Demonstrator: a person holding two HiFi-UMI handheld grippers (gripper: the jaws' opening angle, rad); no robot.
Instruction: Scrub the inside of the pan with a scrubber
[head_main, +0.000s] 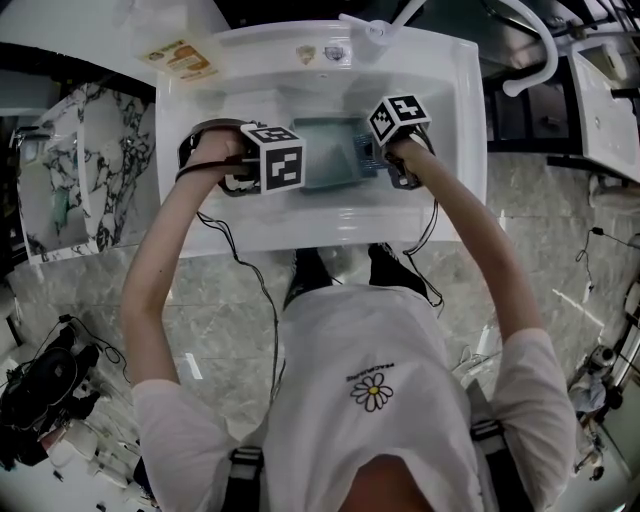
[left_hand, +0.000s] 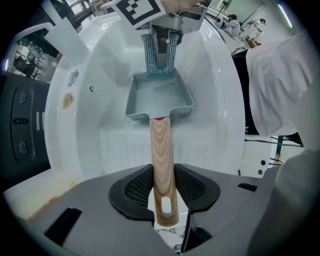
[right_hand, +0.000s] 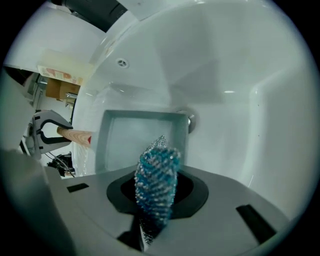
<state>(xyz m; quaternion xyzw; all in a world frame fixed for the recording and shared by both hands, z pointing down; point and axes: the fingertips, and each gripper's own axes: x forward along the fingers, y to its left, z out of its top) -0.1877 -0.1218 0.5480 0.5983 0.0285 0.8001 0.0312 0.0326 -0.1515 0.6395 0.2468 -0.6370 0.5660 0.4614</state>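
A square grey-green pan (left_hand: 160, 100) with a wooden handle (left_hand: 162, 165) sits in the white sink (head_main: 455, 140). My left gripper (left_hand: 164, 186) is shut on that handle, the pads pressing both its sides. My right gripper (right_hand: 156, 192) is shut on a blue and silver mesh scrubber (right_hand: 157, 180), which stands up between the jaws. In the left gripper view the scrubber (left_hand: 160, 55) hangs at the pan's far rim. In the right gripper view the pan (right_hand: 137, 142) lies just beyond the scrubber. The head view shows both grippers over the pan (head_main: 330, 150).
The sink drain (right_hand: 190, 121) sits past the pan's far corner. A faucet (head_main: 370, 25) stands at the back of the sink. A marbled counter (head_main: 70, 170) lies to the left. The person's white shirt (head_main: 375, 400) fills the lower head view.
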